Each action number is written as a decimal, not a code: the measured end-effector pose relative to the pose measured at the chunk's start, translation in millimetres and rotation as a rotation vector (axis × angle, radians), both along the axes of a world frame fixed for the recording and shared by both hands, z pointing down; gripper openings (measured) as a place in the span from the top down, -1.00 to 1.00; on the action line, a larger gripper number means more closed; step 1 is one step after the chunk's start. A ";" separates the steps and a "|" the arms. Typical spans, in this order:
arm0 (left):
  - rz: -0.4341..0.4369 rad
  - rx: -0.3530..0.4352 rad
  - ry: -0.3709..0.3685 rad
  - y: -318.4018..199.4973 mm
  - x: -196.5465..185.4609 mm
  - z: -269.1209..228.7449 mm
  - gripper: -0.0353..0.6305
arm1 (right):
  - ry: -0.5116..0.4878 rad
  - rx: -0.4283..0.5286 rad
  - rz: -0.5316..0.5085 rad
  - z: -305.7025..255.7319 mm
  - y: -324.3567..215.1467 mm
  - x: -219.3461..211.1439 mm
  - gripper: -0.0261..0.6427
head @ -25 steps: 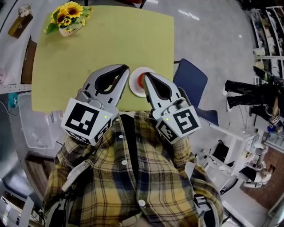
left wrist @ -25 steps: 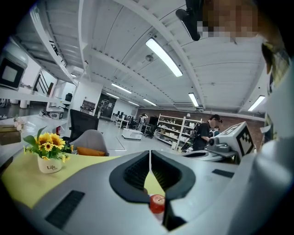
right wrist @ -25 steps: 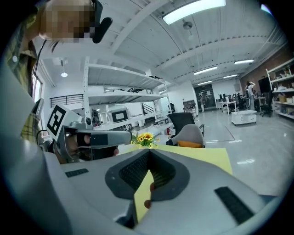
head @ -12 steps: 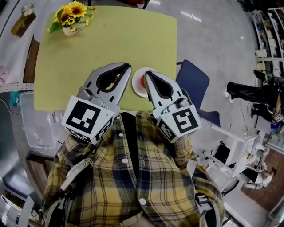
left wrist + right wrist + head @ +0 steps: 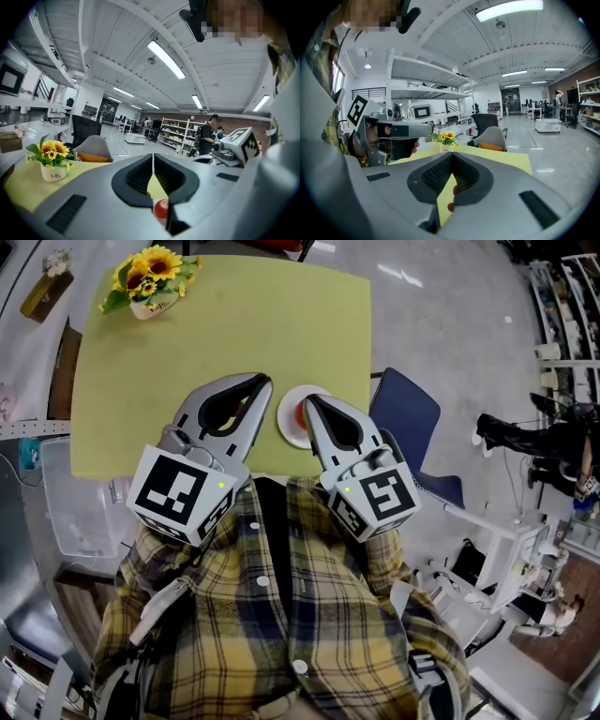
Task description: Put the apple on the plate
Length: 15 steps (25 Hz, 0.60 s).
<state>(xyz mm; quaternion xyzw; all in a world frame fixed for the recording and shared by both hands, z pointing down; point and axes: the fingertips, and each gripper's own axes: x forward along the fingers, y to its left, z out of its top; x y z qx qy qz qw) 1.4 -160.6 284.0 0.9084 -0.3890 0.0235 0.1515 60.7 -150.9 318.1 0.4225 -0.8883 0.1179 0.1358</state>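
– Shirt [image 5: 272, 615] in yellow check is nearest, and the two tools reach out from it. What are they doing?

– Very little, by the look of it. The left hand-held gripper [image 5: 265, 381] has its jaws pressed together with nothing between them. The right hand-held gripper [image 5: 306, 399] is the same, closed and empty. Both point out over the near edge of the table [image 5: 234, 324].

– And the apple?

– Just past their tips. The apple [image 5: 297, 412] sits on the white plate [image 5: 284, 427], close to the table's near edge, in the gap between the two noses. From overhead the right one covers part of it. Seen from the left gripper's own camera, it shows red beyond the closed jaws, apart from them.

– So the job is finished?

– I'd judge so. The fruit is on the plate and neither tool has hold of it. All that seems left is to draw the hands back. Whether it sits at the plate's middle I can't tell, since part of it is hidden.

– Anything farther off?

– Bare yellow-green tabletop, then a pot of sunflowers [image 5: 145, 277] at the far left corner. A blue chair [image 5: 403, 413] stands beside the table on the right.
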 end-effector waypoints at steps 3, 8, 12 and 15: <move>0.000 0.005 -0.001 -0.2 1.2 -0.1 0.87 | 0.014 0.000 -0.005 1.9 0.2 0.2 0.93; -0.010 0.004 0.012 -2.3 -1.7 -0.9 0.87 | 0.026 0.001 -0.019 2.5 -0.6 -3.6 0.93; -0.004 0.013 0.018 0.8 -2.8 0.3 0.87 | 0.035 0.005 -0.026 3.0 1.2 -6.7 0.93; 0.000 0.014 0.019 3.0 -3.6 1.3 0.87 | 0.039 0.007 -0.030 3.9 3.0 -8.9 0.93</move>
